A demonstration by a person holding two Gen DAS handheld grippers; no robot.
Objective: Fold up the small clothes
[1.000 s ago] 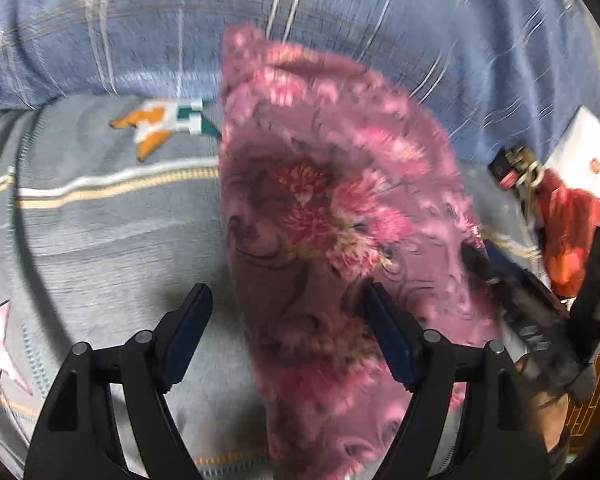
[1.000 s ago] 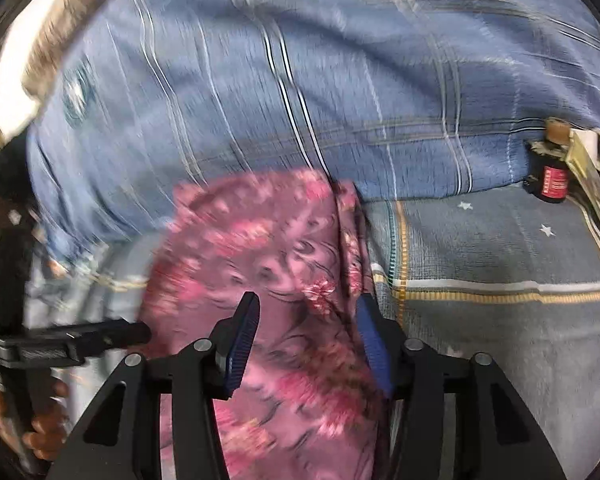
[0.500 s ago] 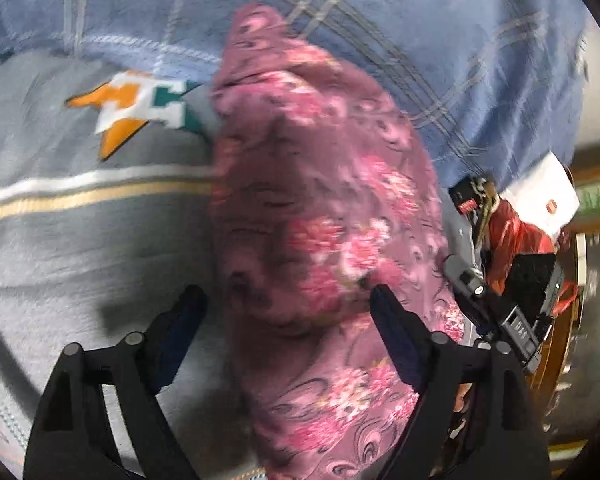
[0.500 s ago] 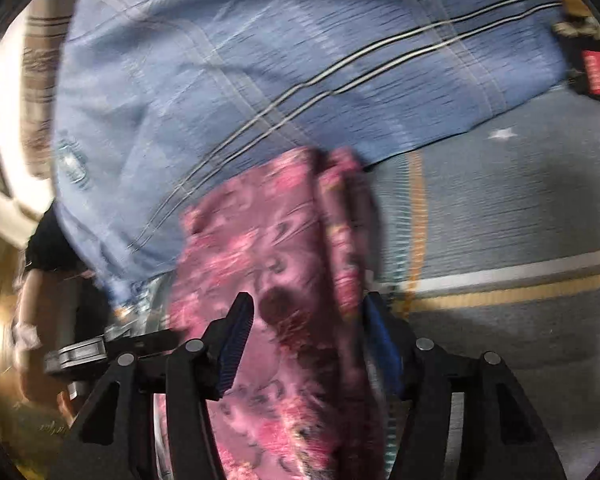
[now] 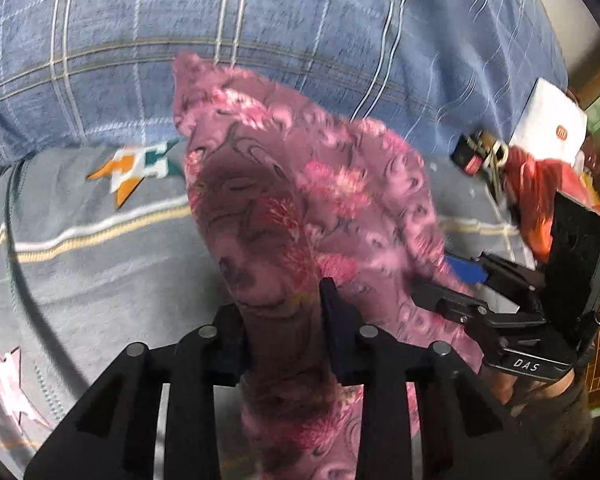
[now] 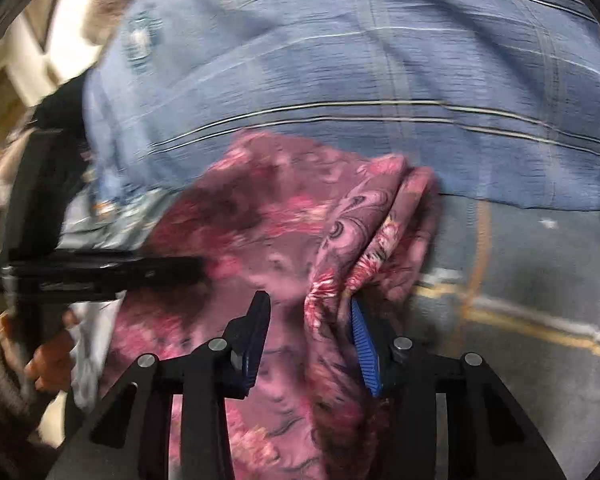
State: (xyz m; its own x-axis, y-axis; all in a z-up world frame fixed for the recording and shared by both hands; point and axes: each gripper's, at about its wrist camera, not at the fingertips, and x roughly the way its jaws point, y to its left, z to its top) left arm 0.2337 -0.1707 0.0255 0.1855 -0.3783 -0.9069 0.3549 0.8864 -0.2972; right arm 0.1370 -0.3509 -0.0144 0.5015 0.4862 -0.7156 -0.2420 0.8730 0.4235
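Observation:
A pink floral garment (image 5: 320, 184) hangs bunched over the grey bed sheet (image 5: 80, 260). My left gripper (image 5: 282, 320) is closing, and a thick gather of the cloth fills the gap between its black fingers. In the right wrist view the same garment (image 6: 268, 216) drapes in folds. My right gripper (image 6: 308, 336) is closing too. A ridge of cloth lies against its right blue pad (image 6: 362, 344), with space left beside the other pad. Each gripper shows in the other's view: the right gripper (image 5: 460, 280) at the cloth's right edge, the left gripper (image 6: 100, 272) at its left.
A blue plaid quilt (image 5: 300, 20) is heaped along the back of the bed. At the right lie a small dark bottle with a red label (image 5: 472, 156), a white box (image 5: 552, 120) and a red bag (image 5: 540, 184). A hand (image 6: 48, 360) holds the left tool.
The left jaws have gone from wide apart to narrow, pinching a gather of the garment. The right jaws have drawn somewhat closer. The cloth now hangs more bunched.

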